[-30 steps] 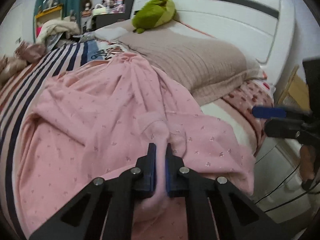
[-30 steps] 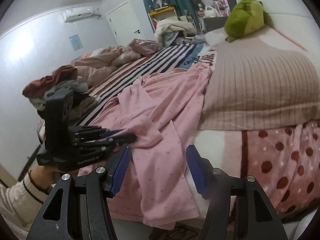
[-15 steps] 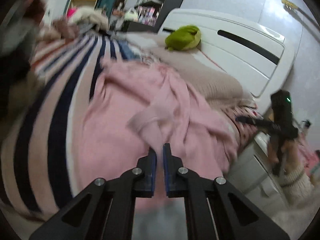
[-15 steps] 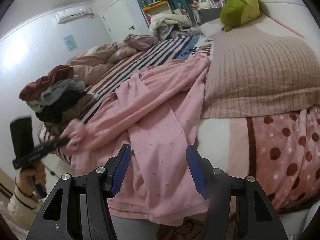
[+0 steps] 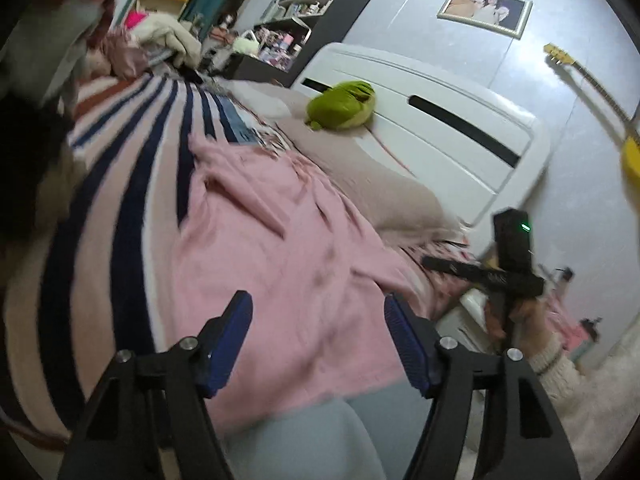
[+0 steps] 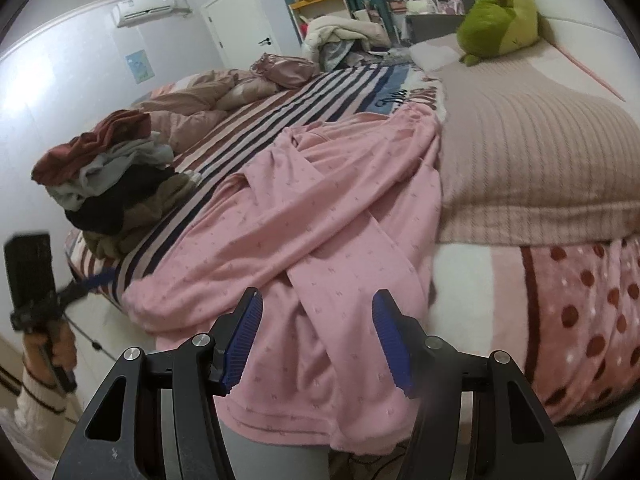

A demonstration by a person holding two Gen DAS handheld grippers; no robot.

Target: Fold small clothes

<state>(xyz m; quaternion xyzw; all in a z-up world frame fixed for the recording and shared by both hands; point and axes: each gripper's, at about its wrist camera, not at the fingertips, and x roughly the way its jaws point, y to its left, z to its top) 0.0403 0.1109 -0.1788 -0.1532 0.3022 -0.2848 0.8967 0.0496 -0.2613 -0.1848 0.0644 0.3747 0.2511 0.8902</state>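
A pink garment with a small print (image 6: pixel 312 220) lies spread across the striped bed cover, its hem hanging over the near edge. In the left wrist view the same pink garment (image 5: pixel 280 248) lies flat beyond my left gripper (image 5: pixel 318 320), whose jaws are opening with nothing between them. My right gripper (image 6: pixel 318 328) hovers open above the garment's hanging part, its pads clear of the cloth. The other gripper shows in each view: the left gripper (image 6: pixel 92 280) at the bed's left edge, the right one (image 5: pixel 436 264) at the right.
A pile of dark, grey and red clothes (image 6: pixel 108 176) sits on the bed's left corner. A beige ribbed pillow (image 6: pixel 540 152) and a green plush toy (image 6: pixel 500 12) lie toward the white headboard (image 5: pixel 432 120). A dotted blanket (image 6: pixel 580 320) covers the right side.
My left gripper held a pink sleeve, pulled it to the left across the bed, then let go and opened. The garment now lies flatter. My right gripper shifted slightly and stayed open.
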